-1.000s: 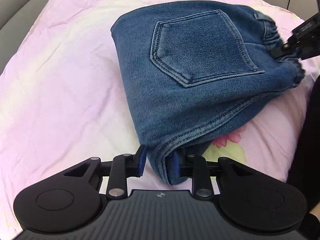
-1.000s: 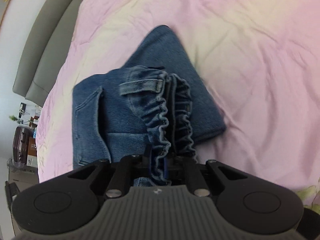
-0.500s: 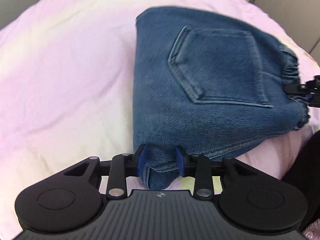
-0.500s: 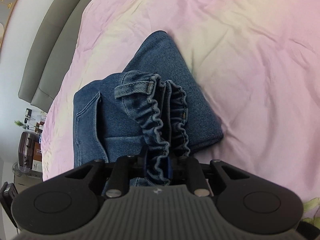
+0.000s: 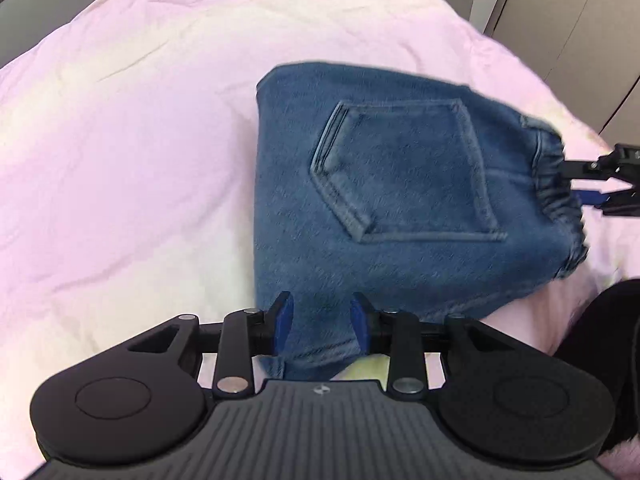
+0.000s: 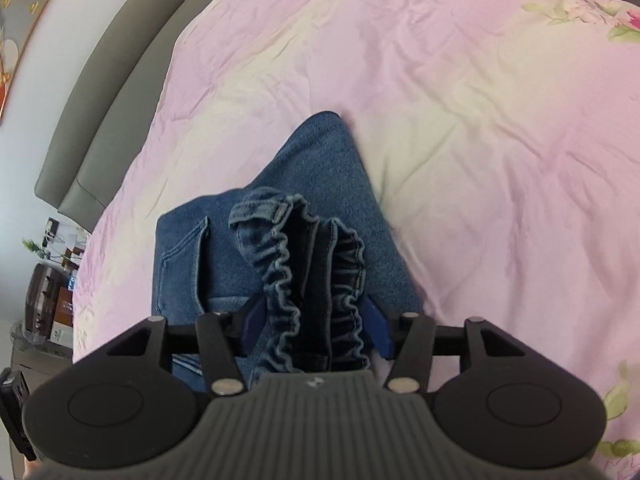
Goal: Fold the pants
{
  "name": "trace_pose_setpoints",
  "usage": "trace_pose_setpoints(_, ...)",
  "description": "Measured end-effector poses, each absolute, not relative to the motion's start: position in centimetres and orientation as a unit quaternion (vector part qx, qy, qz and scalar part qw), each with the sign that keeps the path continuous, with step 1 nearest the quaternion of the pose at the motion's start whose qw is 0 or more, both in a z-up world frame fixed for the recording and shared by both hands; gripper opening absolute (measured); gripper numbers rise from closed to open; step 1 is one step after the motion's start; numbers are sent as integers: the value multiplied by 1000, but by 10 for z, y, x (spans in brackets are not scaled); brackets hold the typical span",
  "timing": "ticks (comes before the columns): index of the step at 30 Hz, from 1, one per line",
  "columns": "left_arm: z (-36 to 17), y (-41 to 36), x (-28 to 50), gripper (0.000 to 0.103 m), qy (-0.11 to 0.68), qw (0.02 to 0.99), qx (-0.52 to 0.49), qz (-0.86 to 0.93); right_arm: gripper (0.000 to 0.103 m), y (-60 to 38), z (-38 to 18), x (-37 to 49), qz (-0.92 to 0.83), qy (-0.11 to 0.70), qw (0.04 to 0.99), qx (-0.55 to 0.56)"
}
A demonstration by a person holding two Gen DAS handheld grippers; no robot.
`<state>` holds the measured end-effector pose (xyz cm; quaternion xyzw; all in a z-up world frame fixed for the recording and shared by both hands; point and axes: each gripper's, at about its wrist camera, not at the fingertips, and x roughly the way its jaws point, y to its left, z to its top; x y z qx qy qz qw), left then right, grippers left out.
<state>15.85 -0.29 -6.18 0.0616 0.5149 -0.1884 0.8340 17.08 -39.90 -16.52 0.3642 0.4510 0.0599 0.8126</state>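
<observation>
Pink, faintly wrinkled bedding (image 5: 132, 128) with pale yellow patches and a few floral prints covered the bed, which carried everything. On it lay the folded blue denim pants (image 5: 392, 208), a compact bundle with a back pocket (image 5: 404, 172) facing up.

From the left wrist view, the bundle's long axis ran from the folded edge, just in front of the camera, away and to the right toward the gathered elastic waistband (image 5: 560, 184). The left claw (image 5: 322, 322) had its blue-padded fingers spread apart on either side of the near corner of the denim; the cloth lay between them, and whether the pads pressed it could not be told. At the far right of that view the right claw (image 5: 588, 184) reached in at the waistband.

From the right wrist view, the ruffled waistband (image 6: 316, 280) rose directly between the fingers of the right claw (image 6: 314, 326), which stood apart with the bunched layers filling the gap. Beyond it the pants (image 6: 320, 168) tapered to a corner pointing away across the bed.

Around the bed, a grey padded headboard (image 6: 100, 104) curved along the left, with a cluttered side table (image 6: 44, 308) below it. Pale cabinet doors (image 5: 568, 20) stood behind the bed in the left wrist view, and a dark garment (image 5: 604, 328) showed at the right edge.
</observation>
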Motion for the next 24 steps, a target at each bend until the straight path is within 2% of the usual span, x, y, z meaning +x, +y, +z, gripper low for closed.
trace_pose_setpoints(7, -59, -34, 200, 39, 502, 843, 40, -189, 56, -412, -180, 203, 86, 443, 783, 427)
trace_pose_setpoints(10, -62, -41, 204, 39, 506, 842, 46, -183, 65, -417, -193, 214, 89, 449, 769, 446)
trace_pose_setpoints(13, -68, -43, 209, 39, 515, 838, 42, -177, 64, -424, -205, 217, 97, 450, 754, 468)
trace_pose_setpoints(15, -72, -40, 210, 39, 519, 837, 31, -169, 42, -426, -210, 216, 118, 446, 742, 487)
trace_pose_setpoints(16, -72, -38, 209, 39, 521, 837, 22, -164, 35, -426, -211, 214, 128, 441, 731, 505)
trace_pose_setpoints(18, -75, -34, 208, 39, 523, 837, 5, -161, 34, -421, -203, 214, 129, 442, 744, 485)
trace_pose_setpoints(22, -69, -33, 199, 39, 511, 845, 5, -159, 18, -407, -173, 217, 127, 440, 772, 441)
trace_pose_setpoints(24, -66, -31, 196, 39, 503, 850, 4, -156, 17, -396, -142, 220, 145, 427, 792, 412)
